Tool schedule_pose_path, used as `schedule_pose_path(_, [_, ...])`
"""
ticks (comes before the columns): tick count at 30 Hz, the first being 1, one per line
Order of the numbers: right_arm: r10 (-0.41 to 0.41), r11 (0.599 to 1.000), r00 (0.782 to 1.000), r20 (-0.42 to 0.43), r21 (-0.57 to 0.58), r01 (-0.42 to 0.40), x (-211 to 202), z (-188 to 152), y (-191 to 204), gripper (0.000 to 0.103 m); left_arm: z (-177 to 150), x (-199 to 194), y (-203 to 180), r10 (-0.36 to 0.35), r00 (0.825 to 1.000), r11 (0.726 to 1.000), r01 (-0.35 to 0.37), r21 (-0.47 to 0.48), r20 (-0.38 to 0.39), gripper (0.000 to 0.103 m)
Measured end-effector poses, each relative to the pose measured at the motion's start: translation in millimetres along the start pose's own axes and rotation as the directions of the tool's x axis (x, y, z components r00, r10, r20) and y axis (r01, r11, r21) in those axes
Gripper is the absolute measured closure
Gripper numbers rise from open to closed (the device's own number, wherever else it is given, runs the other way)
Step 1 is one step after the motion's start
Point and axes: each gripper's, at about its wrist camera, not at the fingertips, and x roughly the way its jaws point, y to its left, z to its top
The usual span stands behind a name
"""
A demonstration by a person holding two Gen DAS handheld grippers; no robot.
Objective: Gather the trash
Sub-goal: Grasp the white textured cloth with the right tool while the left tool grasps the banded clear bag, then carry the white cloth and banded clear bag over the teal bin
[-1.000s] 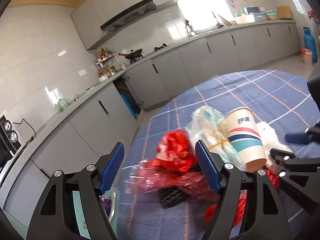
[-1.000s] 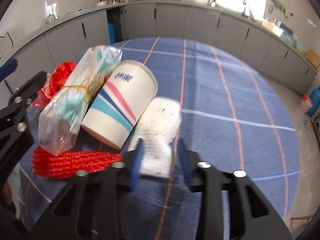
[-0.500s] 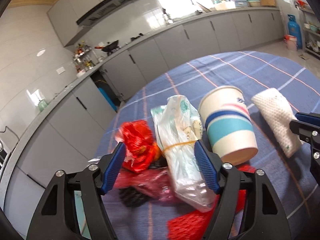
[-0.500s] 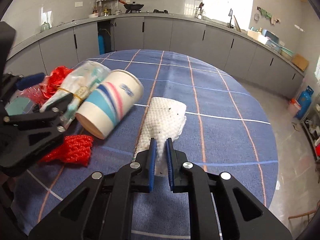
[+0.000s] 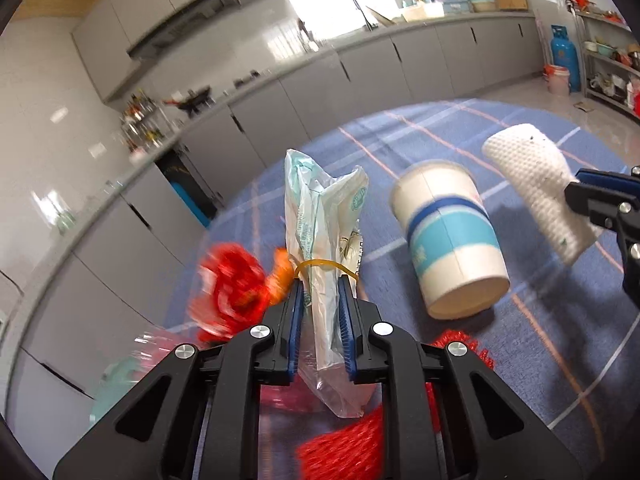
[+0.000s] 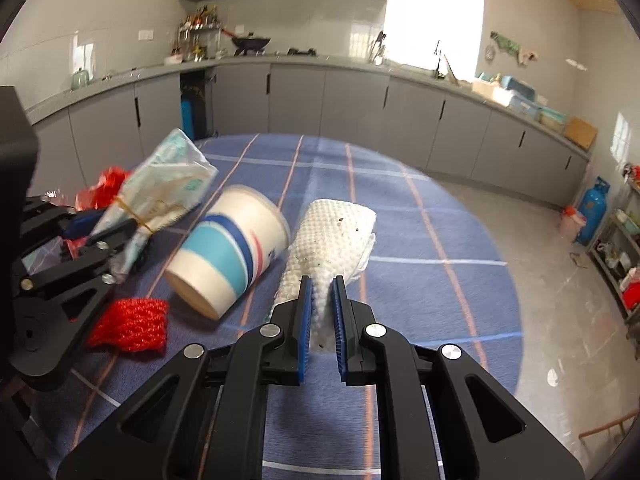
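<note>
A clear plastic bag tied with a yellow rubber band stands between the pads of my left gripper, whose jaws are closing and pressing on it. The same bag shows at the left of the right wrist view. My right gripper is shut on a white dimpled paper towel, which hangs off the table at the right of the left wrist view. A blue-banded paper cup lies on its side between the two. Red netting and a red plastic bag lie beside it.
The round table has a blue checked cloth. Grey kitchen cabinets run along the far walls. A blue gas cylinder and shelves stand at the right. A wooden chair back shows by the table's near right edge.
My left jaws went from wide apart to closed on the plastic bag. My right gripper closed on the towel and lifted it off the cloth. The cup has rolled a little.
</note>
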Motion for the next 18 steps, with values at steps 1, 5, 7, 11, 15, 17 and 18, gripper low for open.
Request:
schedule_pose_path(1, [-0.007, 1.0, 1.0, 0.012, -0.002, 0.007, -4.6, 1.8, -0.5, 0.092, 1.4, -5.1, 1.5, 0.019, 1.0, 1.0, -0.019, 0.0, 0.014, 0.085])
schedule_pose_path(5, [-0.03, 0.999, 0.999, 0.044, -0.026, 0.031, -15.2, 8.0, 2.7, 0.092, 5.4, -24.8, 12.6, 0.129, 0.99, 0.992, -0.129, -0.018, 0.052, 0.085])
schedule_pose_path(7, [-0.031, 0.999, 0.998, 0.06, -0.041, 0.033, -20.3, 12.4, 8.2, 0.092, 6.2, -30.9, 16.7, 0.155, 0.986, 0.988, -0.154, -0.027, 0.058, 0.085])
schedule_pose_path(11, [0.001, 0.998, 0.997, 0.075, -0.058, 0.004, -27.3, 19.6, 20.8, 0.092, 3.2, -39.0, 30.3, 0.185, 0.981, 0.982, -0.183, -0.051, 0.049, 0.085])
schedule_pose_path(15, [0.047, 0.996, 0.996, 0.078, -0.077, -0.041, -33.8, 23.0, 34.6, 0.092, 1.0, -43.2, 54.9, 0.212, 0.977, 0.973, -0.209, -0.096, 0.027, 0.085])
schedule_pose_path(17, [0.067, 0.994, 0.994, 0.081, -0.088, -0.06, -36.7, 24.5, 43.6, 0.092, -0.9, -46.0, 64.9, 0.223, 0.975, 0.969, -0.219, -0.116, 0.023, 0.085])
schedule_pose_path(18, [0.078, 0.993, 0.994, 0.083, -0.094, -0.07, -38.2, 25.7, 48.6, 0.092, -3.2, -48.9, 71.0, 0.224, 0.974, 0.967, -0.219, -0.131, 0.021, 0.085])
